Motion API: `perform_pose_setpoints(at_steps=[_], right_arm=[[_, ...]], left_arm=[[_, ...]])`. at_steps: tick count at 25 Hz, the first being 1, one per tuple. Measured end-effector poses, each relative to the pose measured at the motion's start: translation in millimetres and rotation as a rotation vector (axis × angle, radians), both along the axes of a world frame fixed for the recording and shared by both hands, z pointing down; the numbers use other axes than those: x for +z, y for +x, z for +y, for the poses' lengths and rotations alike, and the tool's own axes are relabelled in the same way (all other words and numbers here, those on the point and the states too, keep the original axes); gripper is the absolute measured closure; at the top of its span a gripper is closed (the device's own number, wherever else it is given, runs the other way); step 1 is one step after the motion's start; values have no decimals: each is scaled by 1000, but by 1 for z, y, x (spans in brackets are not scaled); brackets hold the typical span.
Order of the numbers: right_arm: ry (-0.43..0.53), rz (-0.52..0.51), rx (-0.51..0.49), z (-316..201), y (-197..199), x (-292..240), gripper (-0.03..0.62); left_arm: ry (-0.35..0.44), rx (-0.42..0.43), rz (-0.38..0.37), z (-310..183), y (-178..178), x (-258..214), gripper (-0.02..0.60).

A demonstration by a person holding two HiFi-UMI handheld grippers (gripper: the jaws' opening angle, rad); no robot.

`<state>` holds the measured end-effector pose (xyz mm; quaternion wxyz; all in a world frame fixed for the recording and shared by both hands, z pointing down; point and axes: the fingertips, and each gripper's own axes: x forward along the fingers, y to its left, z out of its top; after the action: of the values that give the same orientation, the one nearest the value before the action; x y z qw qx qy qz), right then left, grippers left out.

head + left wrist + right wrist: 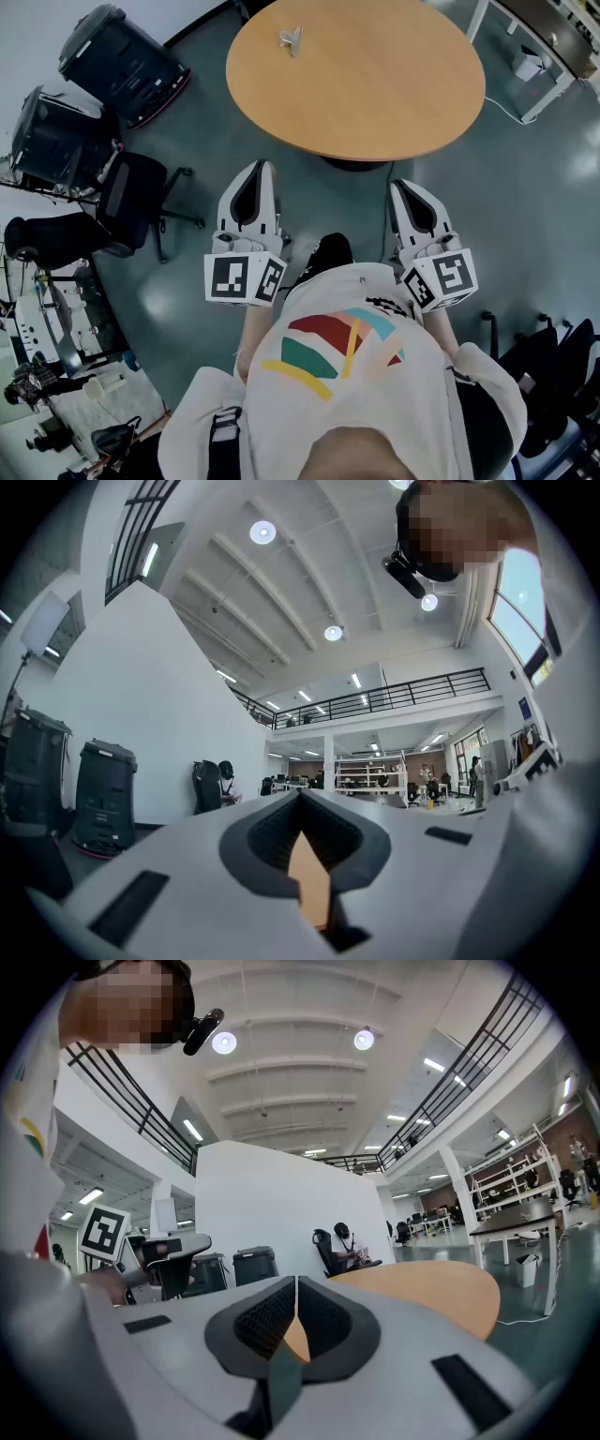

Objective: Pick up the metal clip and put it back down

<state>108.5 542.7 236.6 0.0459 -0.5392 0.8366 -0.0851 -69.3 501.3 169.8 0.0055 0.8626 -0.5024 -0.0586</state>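
The metal clip (292, 39) lies on the far left part of the round wooden table (375, 84), with nothing near it. Both grippers are held level close to the person's body, short of the table's near edge and far from the clip. My left gripper (259, 169) is shut with nothing between its jaws, and its own view shows the jaw tips (300, 795) meeting. My right gripper (401, 187) is shut and empty too; in its view the jaws (295, 1284) are together and the table top (441, 1288) lies ahead to the right.
Two black wheeled cases (122, 52) (52, 141) and a black office chair (131, 202) stand on the floor to the left. A white desk frame with a small white box (530, 64) stands at the far right. Another dark chair (553, 366) is at the near right.
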Motion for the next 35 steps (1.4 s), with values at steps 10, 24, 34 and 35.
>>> perform_pose_setpoints(at_steps=[10,24,34,35], right_arm=[[66,17,28,-5,-11,-13,579],[-3,32,178,-50,31,19,579],[-97,17,190,-196,17,44,579],[-104,19,181,-217,13,42,579]], left_arm=[[44,29,18,-15,-14,-10,538],[-14,174,22,-92,36,18,538],[-91,207,12,-249,34,42,538],[-101,207,15,-271,32,42,538]])
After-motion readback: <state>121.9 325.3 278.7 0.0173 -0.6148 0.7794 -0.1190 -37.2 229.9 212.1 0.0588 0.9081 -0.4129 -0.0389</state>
